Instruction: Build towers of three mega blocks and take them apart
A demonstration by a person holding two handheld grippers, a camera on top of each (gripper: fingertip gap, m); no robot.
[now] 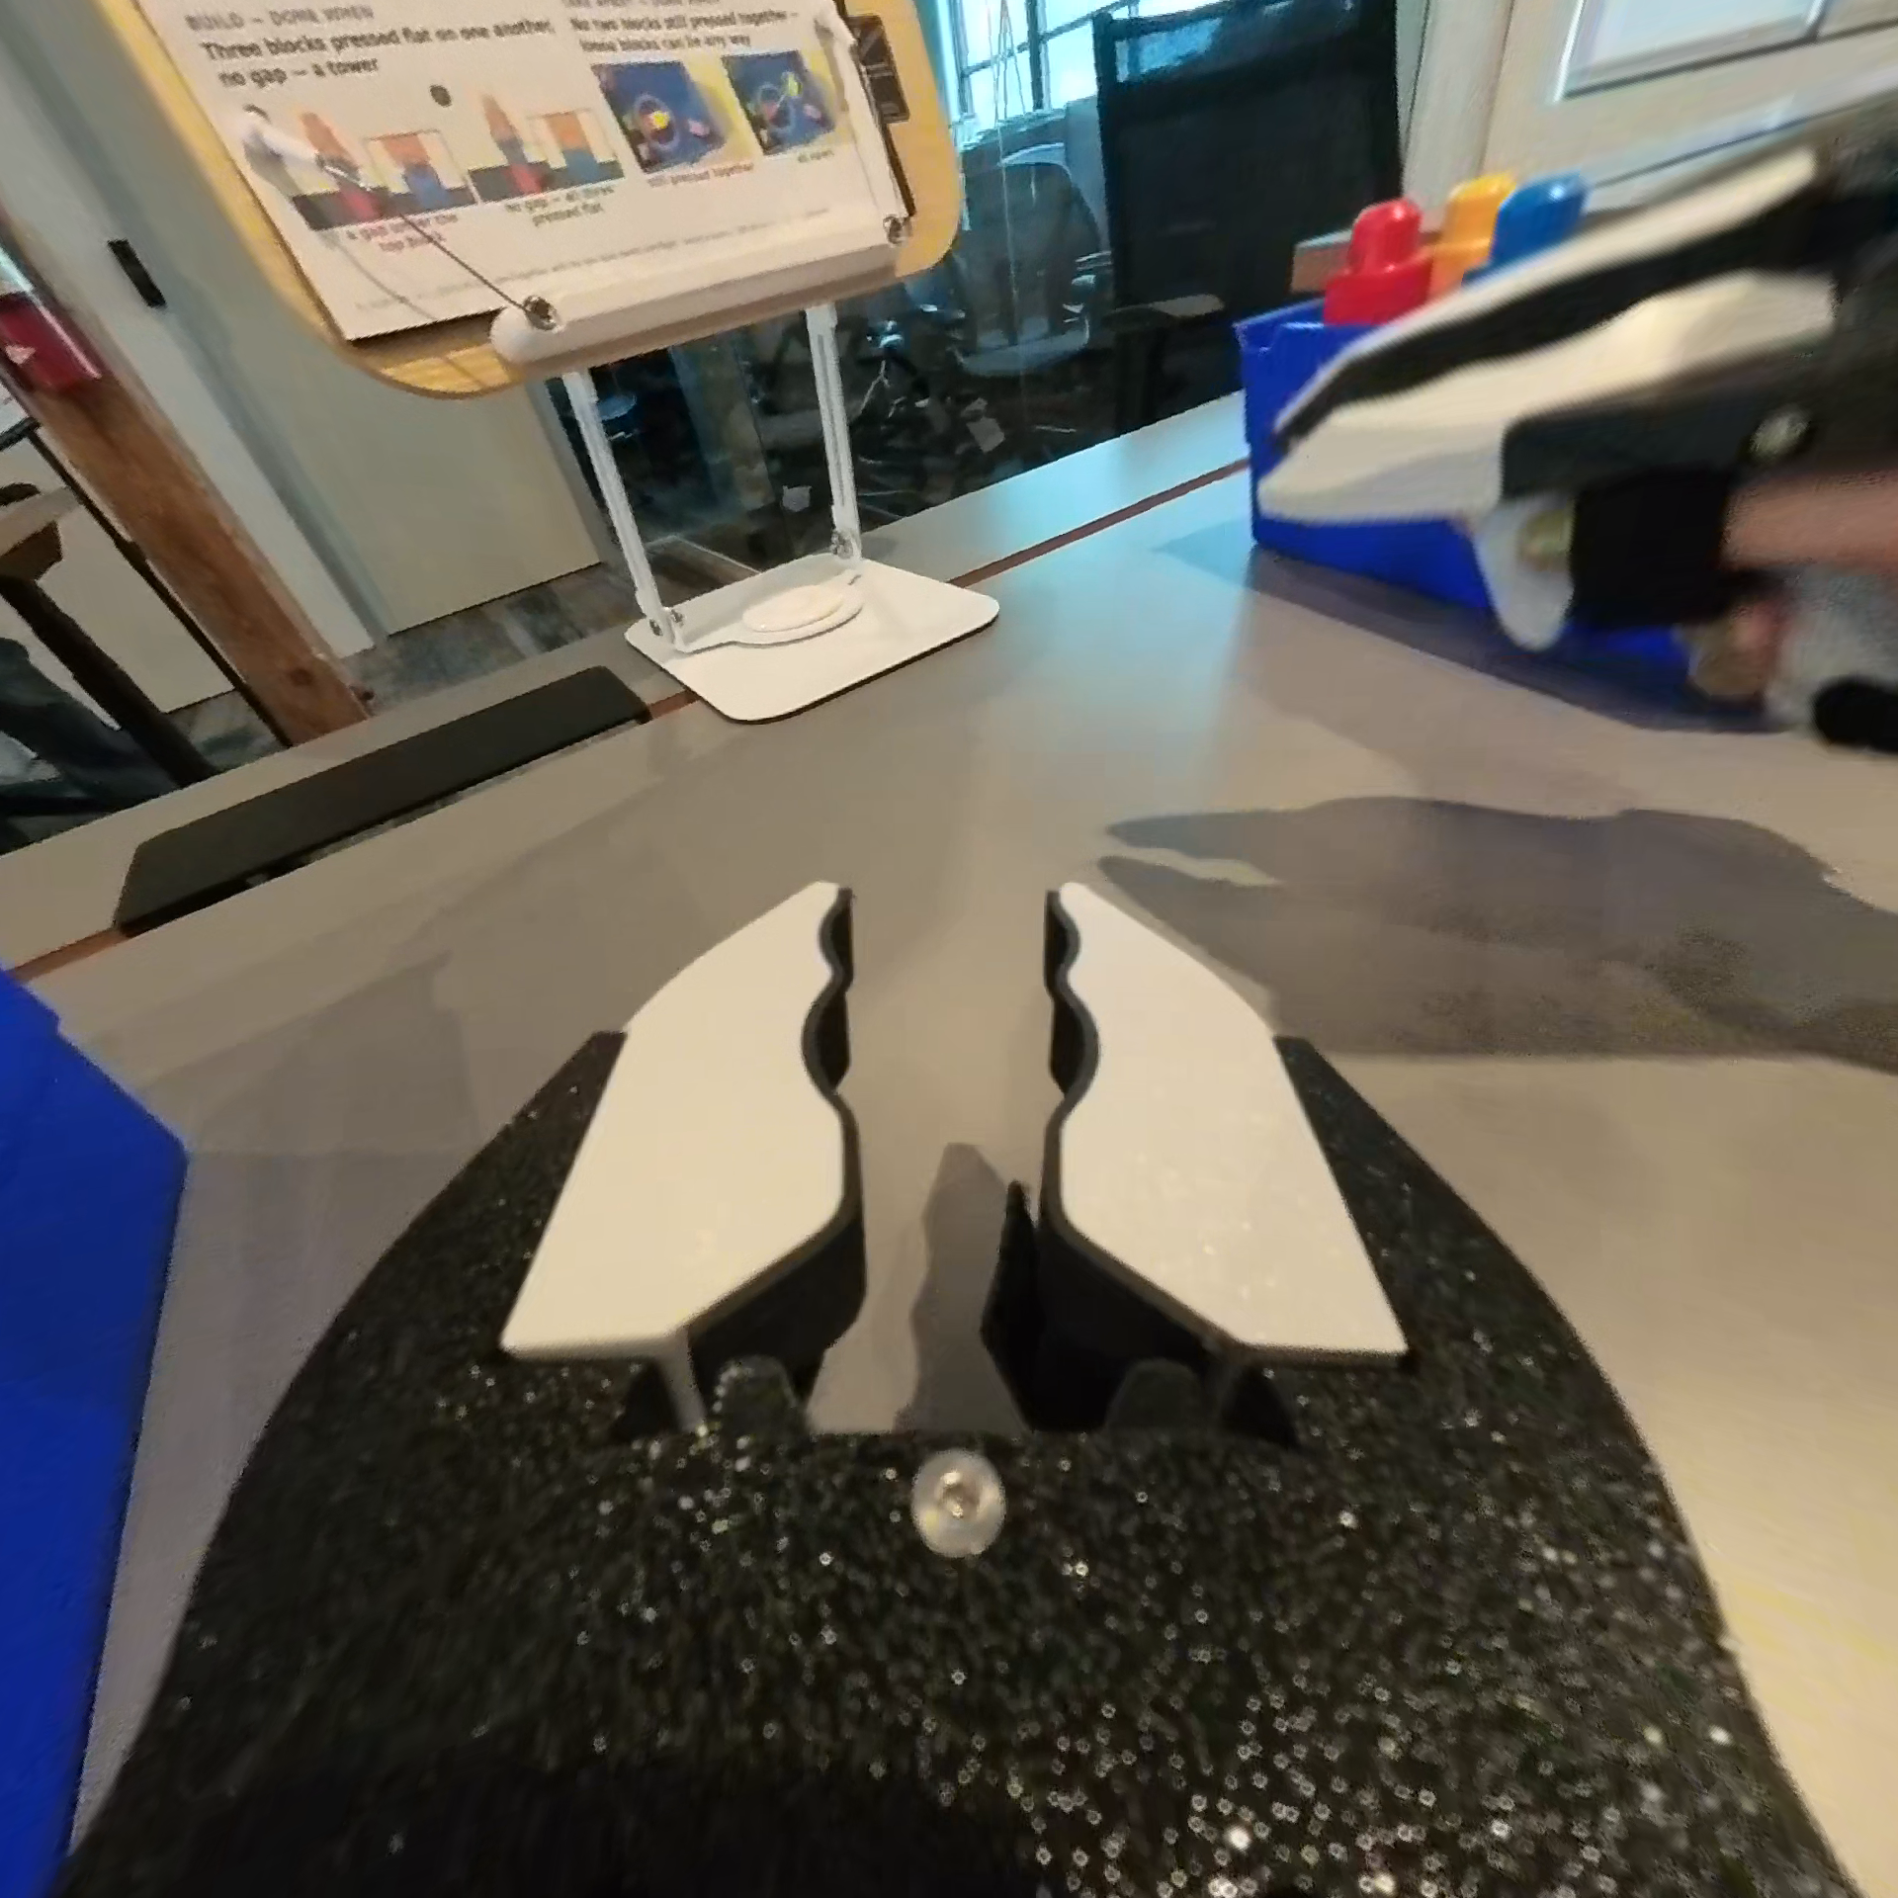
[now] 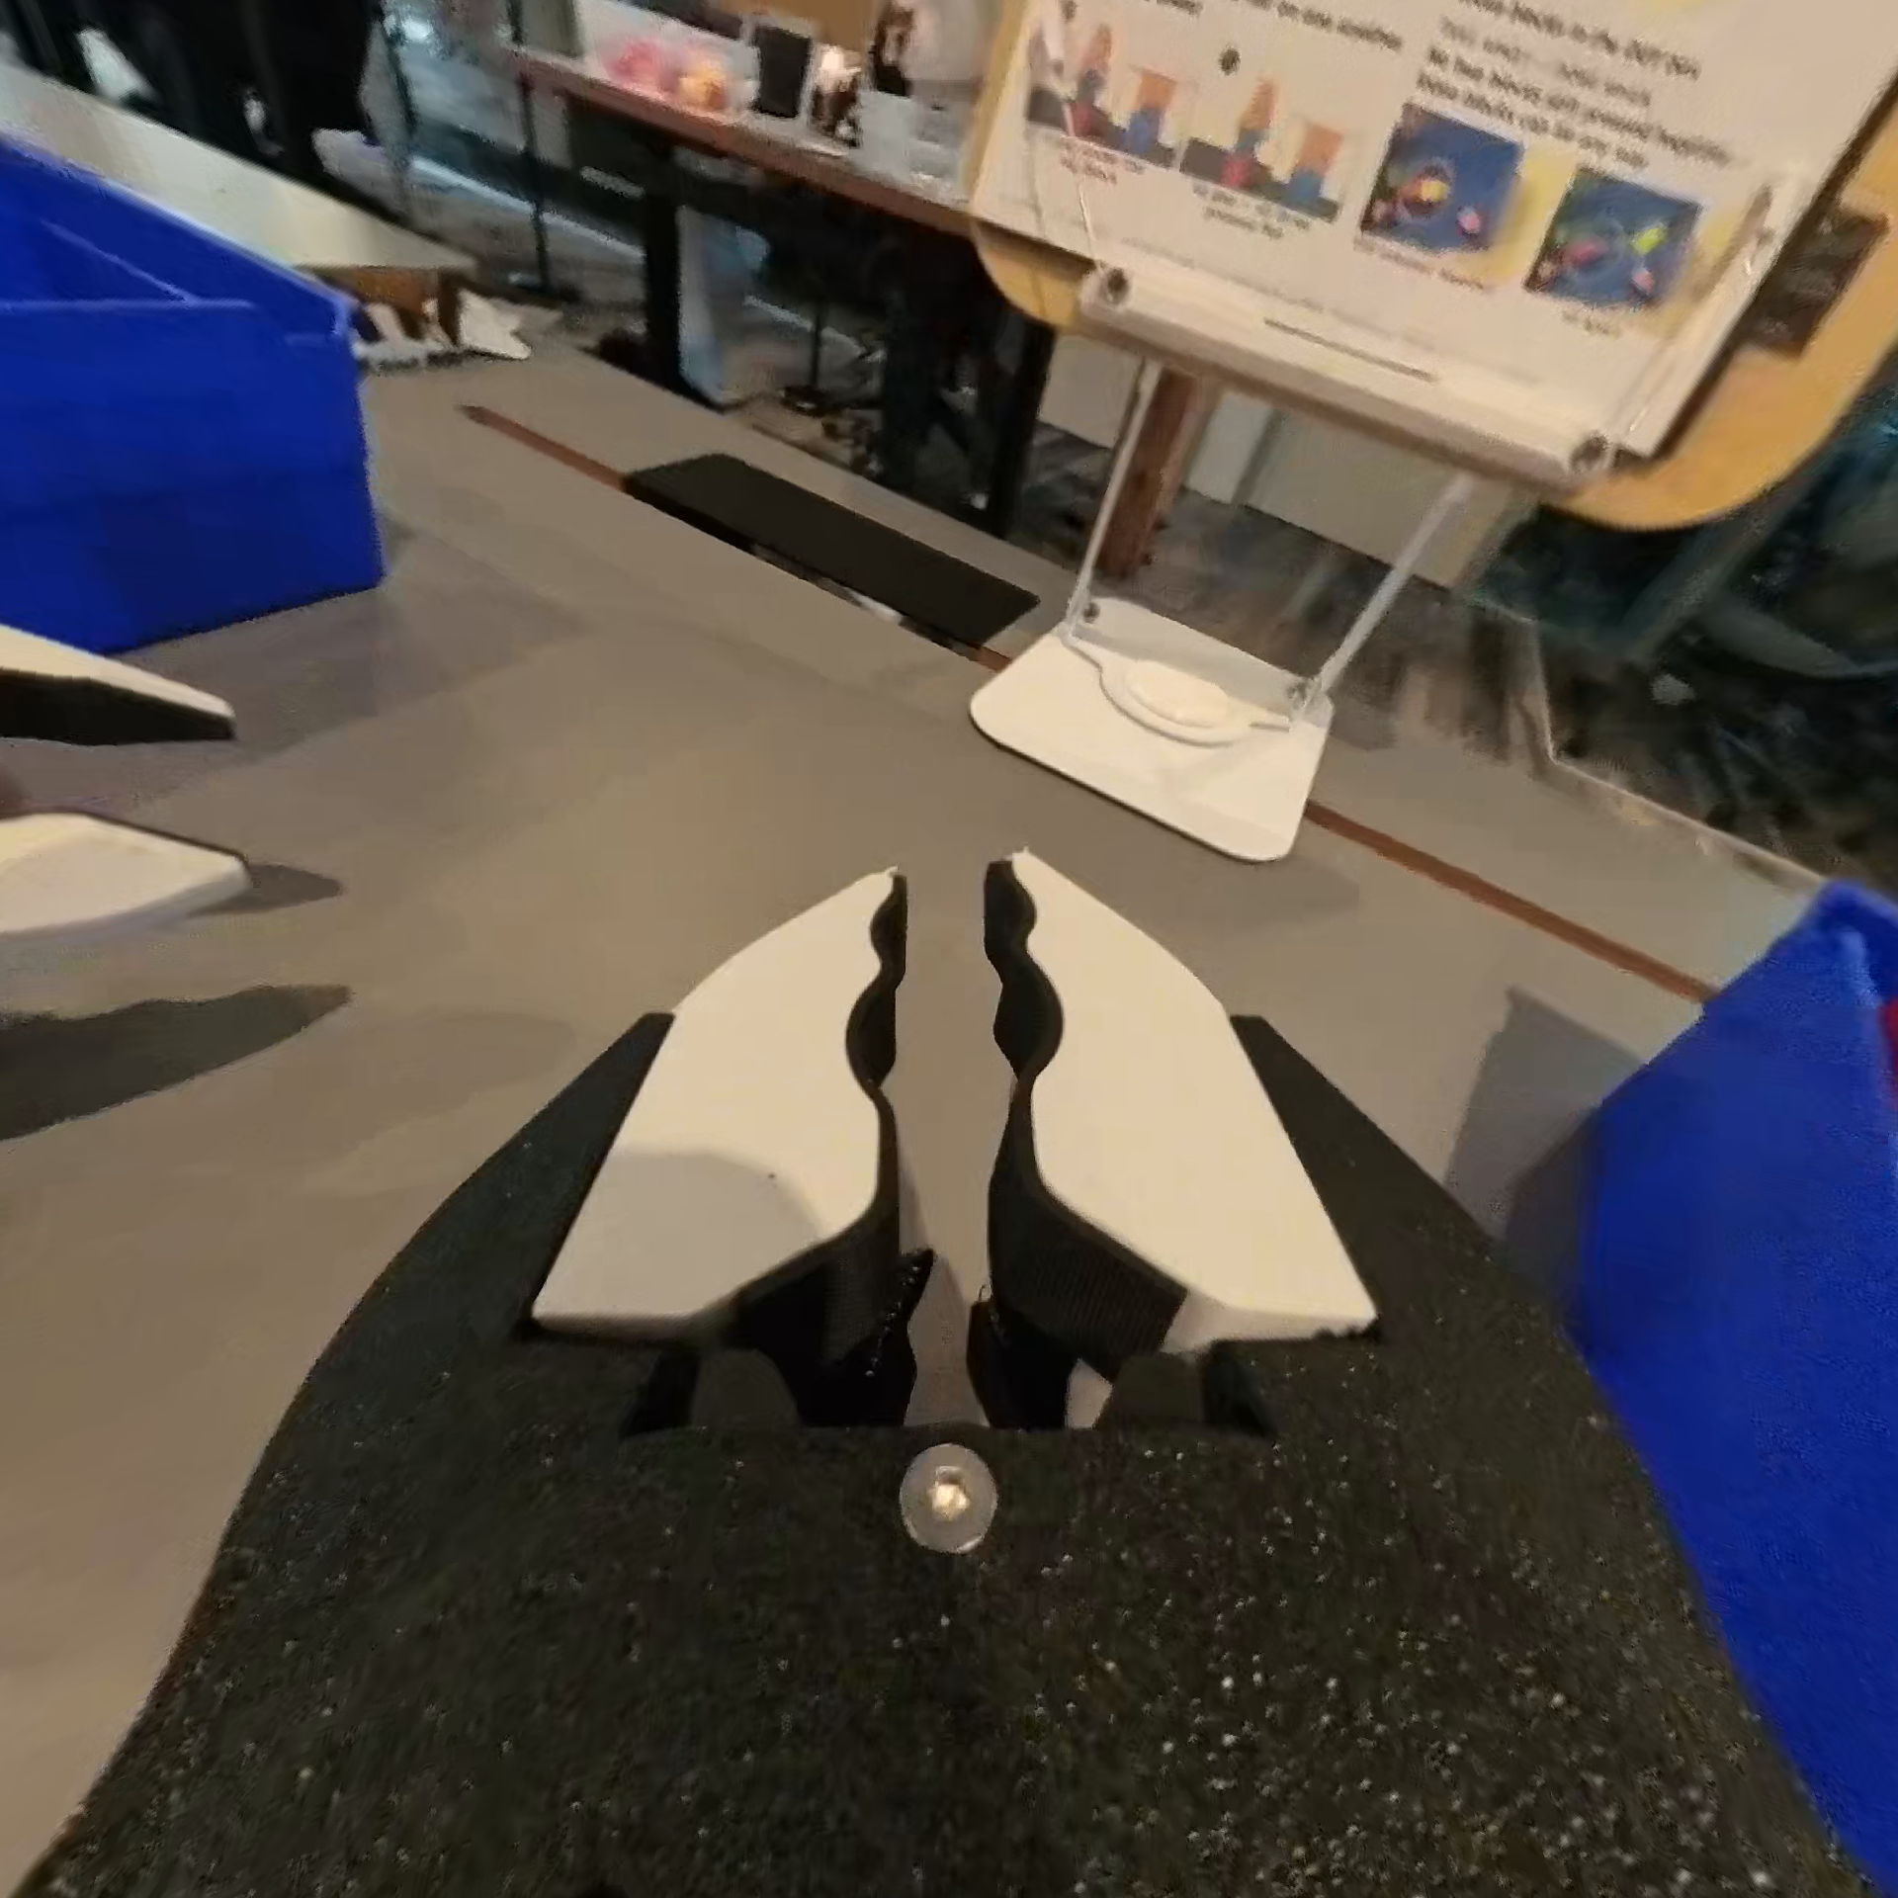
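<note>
Red [image 1: 1381, 257], orange [image 1: 1469, 221] and blue [image 1: 1541, 211] mega blocks stand in a blue bin [image 1: 1335, 514] at the far right of the grey table [image 1: 1027, 739]. My left gripper [image 1: 950, 924] is open and empty, low over the bare table. My right gripper [image 2: 945, 894] is empty, its jaws a little apart, over the table. In the left wrist view the right gripper [image 1: 1274, 462] hovers in front of that bin. In the right wrist view the left gripper [image 2: 236, 796] shows at the left edge, and the bin [image 2: 1746, 1335] is close on the right.
A second blue bin [image 2: 175, 442] stands at the left; it also fills the left edge of the left wrist view [image 1: 62, 1387]. An instruction board on a white stand [image 1: 822, 637] [image 2: 1161, 739] and a black pad [image 1: 380, 770] [image 2: 832, 544] sit at the table's far edge. One gripper's finger ends stand about 15 centimeters off the other's.
</note>
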